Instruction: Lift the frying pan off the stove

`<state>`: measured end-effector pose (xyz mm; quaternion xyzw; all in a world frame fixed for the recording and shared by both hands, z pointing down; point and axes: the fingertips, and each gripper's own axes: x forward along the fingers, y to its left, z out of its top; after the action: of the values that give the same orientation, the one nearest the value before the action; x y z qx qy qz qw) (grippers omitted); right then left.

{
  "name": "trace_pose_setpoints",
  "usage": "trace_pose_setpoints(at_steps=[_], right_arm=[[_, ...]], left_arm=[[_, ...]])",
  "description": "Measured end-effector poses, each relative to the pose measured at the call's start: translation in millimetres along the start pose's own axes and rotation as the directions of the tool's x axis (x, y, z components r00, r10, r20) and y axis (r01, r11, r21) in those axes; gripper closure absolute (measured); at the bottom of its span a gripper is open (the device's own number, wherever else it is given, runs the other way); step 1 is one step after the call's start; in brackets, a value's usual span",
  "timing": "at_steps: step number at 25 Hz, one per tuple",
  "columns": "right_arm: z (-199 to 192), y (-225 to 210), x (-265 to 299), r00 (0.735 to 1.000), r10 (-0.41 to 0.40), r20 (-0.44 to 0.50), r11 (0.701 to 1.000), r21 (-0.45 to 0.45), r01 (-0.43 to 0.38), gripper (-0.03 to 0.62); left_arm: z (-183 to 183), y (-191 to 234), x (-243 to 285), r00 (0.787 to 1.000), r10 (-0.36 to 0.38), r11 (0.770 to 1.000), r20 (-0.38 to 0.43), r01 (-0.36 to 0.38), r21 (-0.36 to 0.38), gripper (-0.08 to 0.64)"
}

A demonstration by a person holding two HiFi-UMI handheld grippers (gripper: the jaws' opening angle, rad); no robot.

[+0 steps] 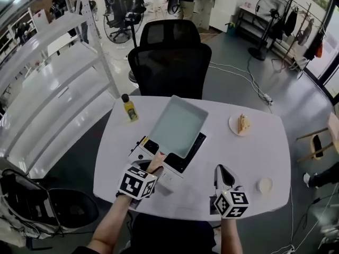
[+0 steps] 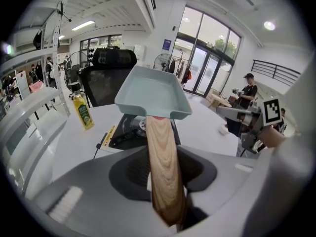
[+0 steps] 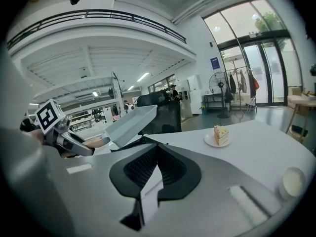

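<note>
Tongs, left (image 1: 156,165): jaws narrowly parted and clamped on the wooden handle (image 2: 162,167) of the frying pan (image 1: 177,125), gripped far back, probably for leverage and to keep away from heat. The pan sits just ahead of them, clear of the stove (image 1: 184,156) below. Tongs, right (image 1: 222,174): closed, empty, idle beside the left pair, since one grip suffices. The left gripper view alone shows the gap between pan and stove. The right gripper view shows the nose-up tilt. The head view overlaps them.
</note>
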<state>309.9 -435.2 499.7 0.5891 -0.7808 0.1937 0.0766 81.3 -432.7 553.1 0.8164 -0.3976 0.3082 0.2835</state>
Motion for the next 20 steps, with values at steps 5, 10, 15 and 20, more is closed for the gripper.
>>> trace_pose_setpoints(at_steps=[5, 10, 15, 20], right_arm=[[-1.9, -4.0, -20.0, 0.998, -0.060, 0.016, 0.998, 0.001, 0.059, 0.586], [-4.4, -10.2, -42.6, 0.991, -0.130, 0.034, 0.991, 0.020, 0.129, 0.586], [-10.6, -18.7, -68.7, 0.978, -0.206, 0.045, 0.978, 0.041, 0.204, 0.586], [-17.7, -31.9, -97.4, 0.958, -0.283, 0.052, 0.958, 0.067, 0.279, 0.587]], left_arm=[[6.2, -10.6, -1.5, 0.999, -0.050, 0.998, 0.002, 0.050, 0.041, 0.374], [10.6, -27.7, 1.9, 0.995, -0.102, 0.989, -0.009, 0.102, 0.106, 0.374], [10.2, -49.0, 9.8, 0.986, -0.164, 0.973, -0.036, 0.168, 0.161, 0.374], [7.1, -74.1, 17.5, 0.973, -0.219, 0.949, -0.067, 0.228, 0.216, 0.374]])
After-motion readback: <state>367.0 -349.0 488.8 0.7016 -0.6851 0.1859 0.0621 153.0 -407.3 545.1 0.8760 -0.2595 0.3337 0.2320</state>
